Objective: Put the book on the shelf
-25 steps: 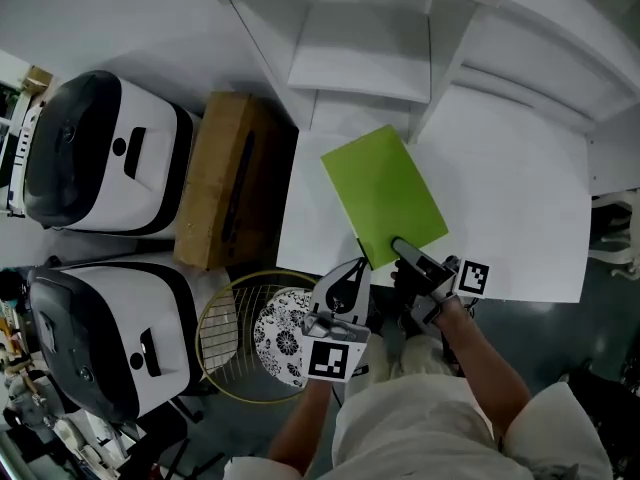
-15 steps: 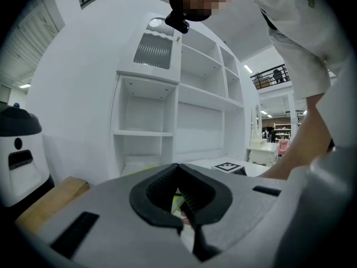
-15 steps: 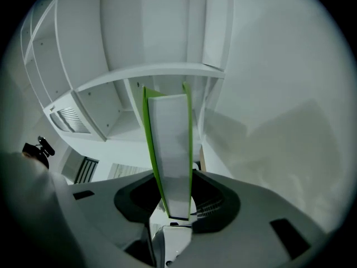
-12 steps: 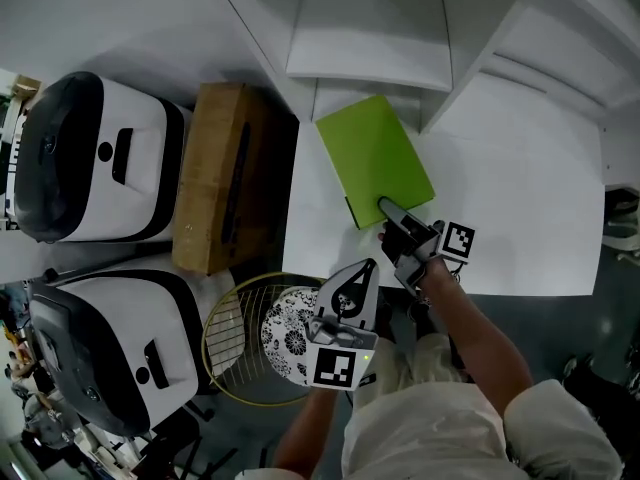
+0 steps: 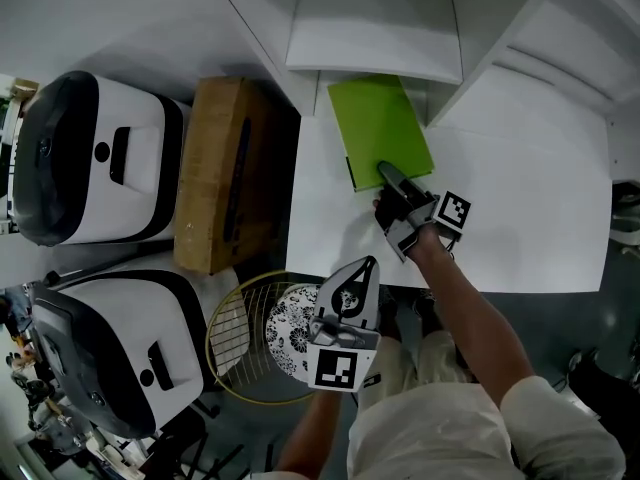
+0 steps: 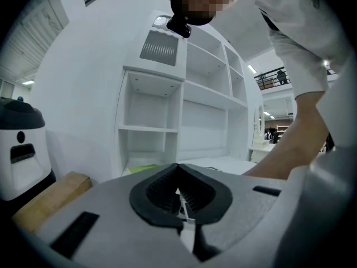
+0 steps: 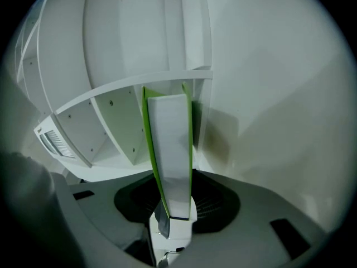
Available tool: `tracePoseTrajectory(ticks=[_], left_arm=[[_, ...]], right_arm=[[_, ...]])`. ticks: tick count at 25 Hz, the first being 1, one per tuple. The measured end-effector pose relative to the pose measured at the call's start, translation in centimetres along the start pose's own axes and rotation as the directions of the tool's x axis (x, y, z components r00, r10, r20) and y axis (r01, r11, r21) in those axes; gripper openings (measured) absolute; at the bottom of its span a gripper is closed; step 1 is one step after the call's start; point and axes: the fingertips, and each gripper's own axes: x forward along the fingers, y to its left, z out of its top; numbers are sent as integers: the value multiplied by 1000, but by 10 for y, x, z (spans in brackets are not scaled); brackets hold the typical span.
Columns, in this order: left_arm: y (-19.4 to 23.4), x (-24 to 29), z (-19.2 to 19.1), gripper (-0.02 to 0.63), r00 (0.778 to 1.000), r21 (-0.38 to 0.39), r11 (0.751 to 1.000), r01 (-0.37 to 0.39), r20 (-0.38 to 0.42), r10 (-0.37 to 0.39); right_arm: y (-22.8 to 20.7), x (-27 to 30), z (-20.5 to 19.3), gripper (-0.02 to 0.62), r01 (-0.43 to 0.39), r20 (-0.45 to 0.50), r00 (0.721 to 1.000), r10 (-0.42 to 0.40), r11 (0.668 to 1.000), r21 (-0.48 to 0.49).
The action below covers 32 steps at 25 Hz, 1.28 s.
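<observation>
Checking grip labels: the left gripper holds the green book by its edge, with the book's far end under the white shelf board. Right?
No: the right gripper holds the green book by its edge, as the right gripper view shows; the far end is under the white shelf board.

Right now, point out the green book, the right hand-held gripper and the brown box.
green book [image 5: 381,128], head view, middle of its cover.
right hand-held gripper [image 5: 388,173], head view, between its fingertips.
brown box [image 5: 222,173], head view, top face.
</observation>
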Motion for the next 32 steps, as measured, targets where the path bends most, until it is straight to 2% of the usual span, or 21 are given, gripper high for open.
tracePoseTrajectory(ticks=[7,19,22,23,25,27,30,32], left_arm=[[-2,2,-2,3,1000,-10,1000,7,-5,-7],[-1,1,-4,3,1000,-13,1000,0,-13,0],[1,1,0,3,999,-104,994,-37,30,40],[1,0,0,3,999,-114,993,-39,32,43],[-2,-1,-2,3,1000,-80,997,-23,8,24],[-2,-1,-3,3,1000,-72,997,-19,0,19],[2,0,3,3,997,-150,987,-53,49,61],[1,1,1,3,998,-122,992,-42,34,47]], right_arm=[[-9,23,21,153,13,56,998,-14,1000,18],[-8,62,56,153,88,140,985,-101,991,101],[-13,68,60,155,129,142,979,-145,985,114],[-15,69,61,155,144,140,977,-159,983,111],[-18,70,63,155,168,137,974,-181,981,97],[-19,70,65,188,187,137,971,-198,979,86],[-21,69,68,247,199,157,964,-213,975,102],[-23,66,68,274,212,171,958,-228,971,107]])
